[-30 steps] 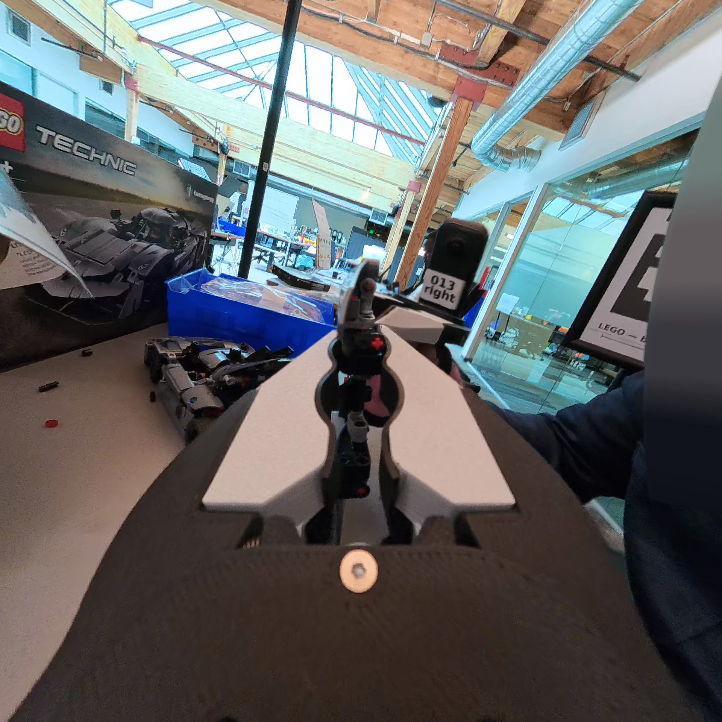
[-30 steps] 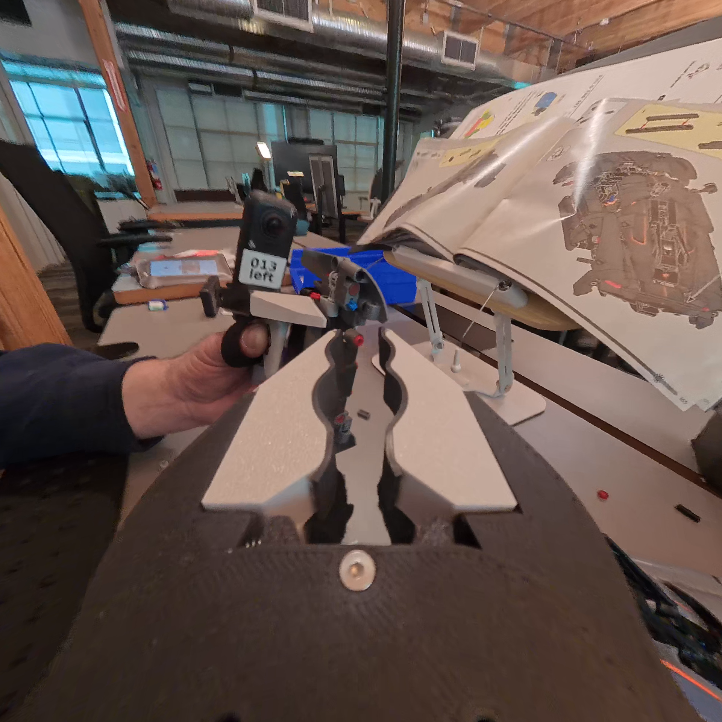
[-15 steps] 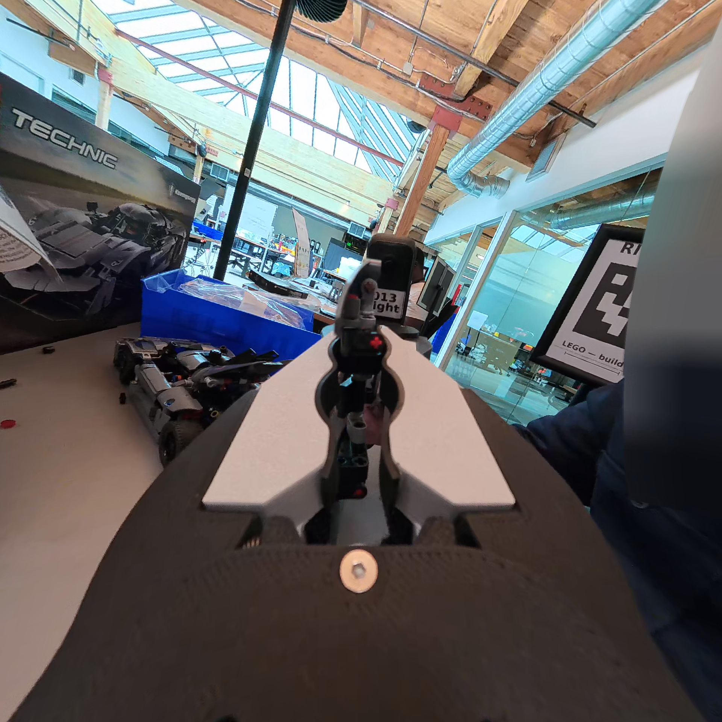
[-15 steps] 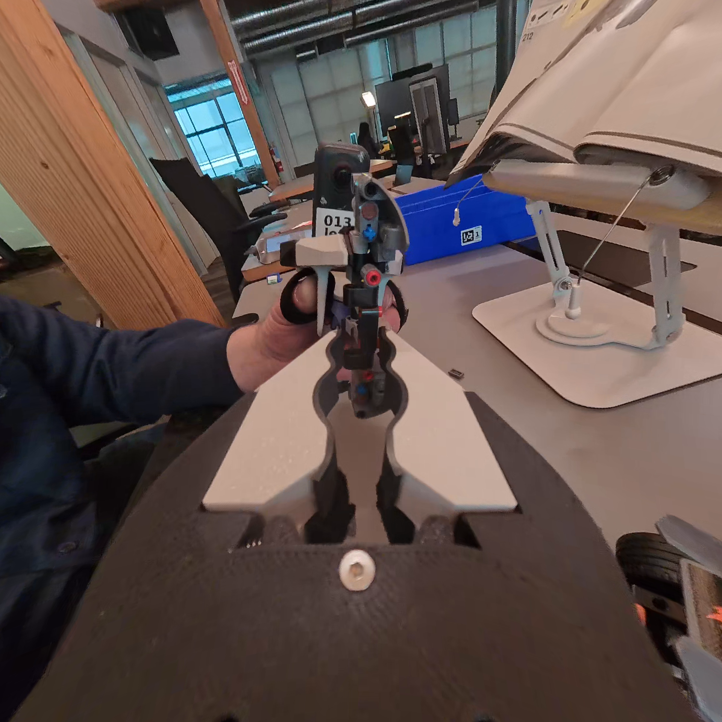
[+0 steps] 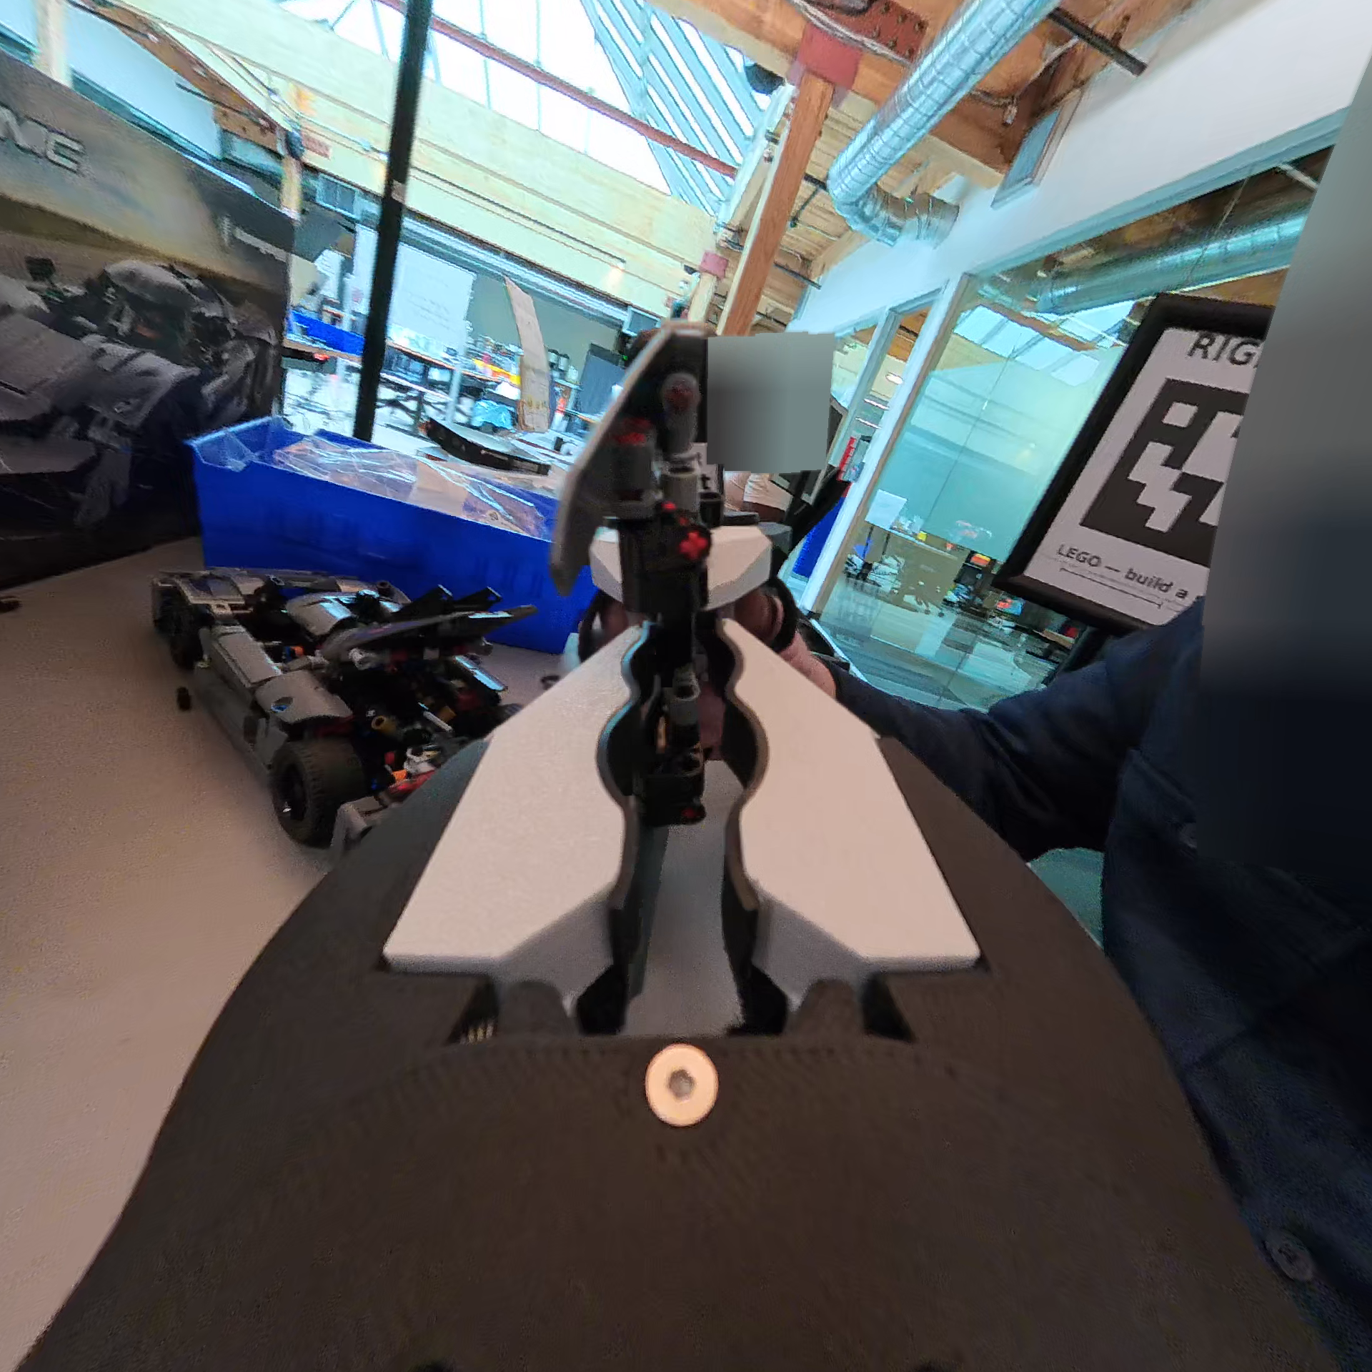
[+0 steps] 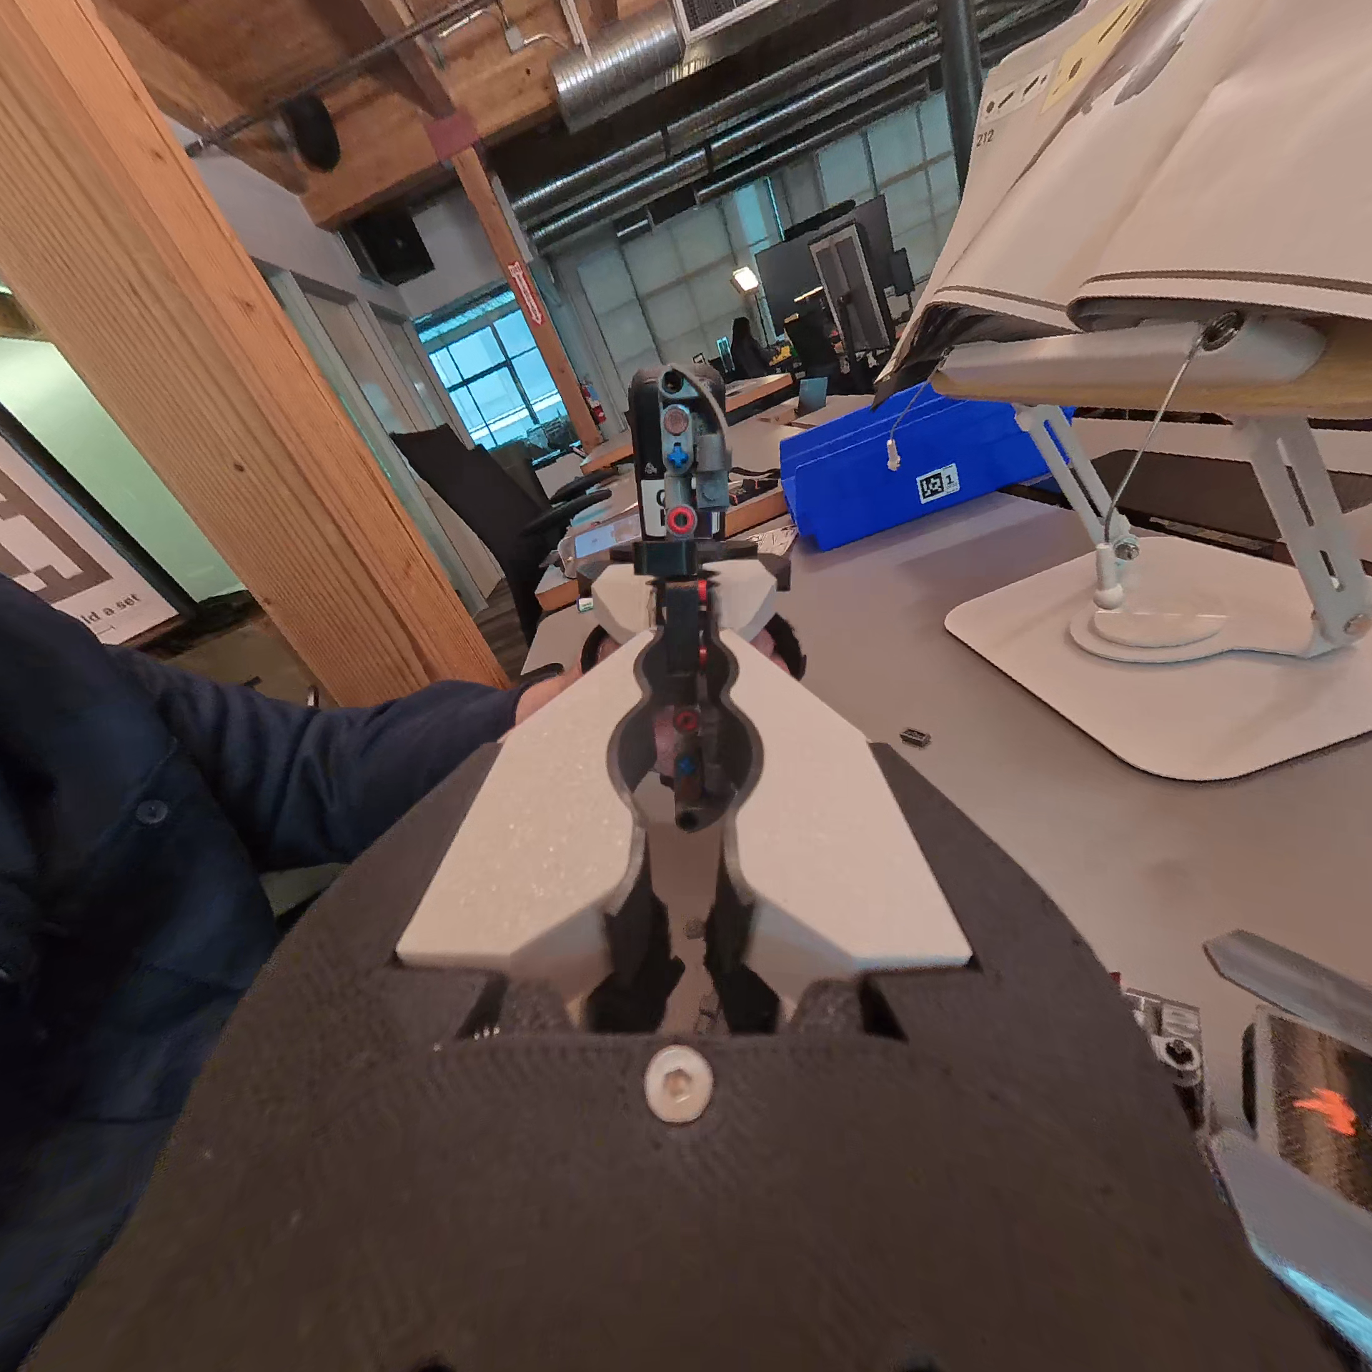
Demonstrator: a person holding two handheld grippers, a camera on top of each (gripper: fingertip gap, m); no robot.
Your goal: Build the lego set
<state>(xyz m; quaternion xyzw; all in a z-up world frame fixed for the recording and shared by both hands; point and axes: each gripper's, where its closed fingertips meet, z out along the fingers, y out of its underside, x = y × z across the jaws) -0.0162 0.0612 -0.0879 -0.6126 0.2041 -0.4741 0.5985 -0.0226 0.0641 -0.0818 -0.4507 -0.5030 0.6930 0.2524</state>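
Small lego piece (image 5: 664, 594) stands upright, long axis crosswise to both finger pairs, pinched between them. Left gripper (image 5: 679, 646) clamps its lower stem; right gripper (image 6: 679, 646) opposite closed on same stem, so both equally near. Car (image 5: 319, 683) sits left of left fingers (image 5: 534, 802), well apart.

Both views are bright and lit by daylight. In the left wrist view, light enters through the skylight (image 5: 520, 67) overhead and the glass wall (image 5: 965, 460) at right; the skylight panes are overexposed to near white. In the right wrist view, the distant windows (image 6: 490, 386) are bright while the ceiling beside them stays dim.

Wide-angle distortion bends straight lines near the frame edges: the wooden post (image 6: 185, 356) leans strongly. Motion blur softens the box (image 5: 111, 312) at left and the car model (image 5: 319, 690). The near black body of each tool (image 5: 679, 638) fills the lower frame, matte and without glare. Shadows on the table (image 6: 1114, 817) are soft and faint.
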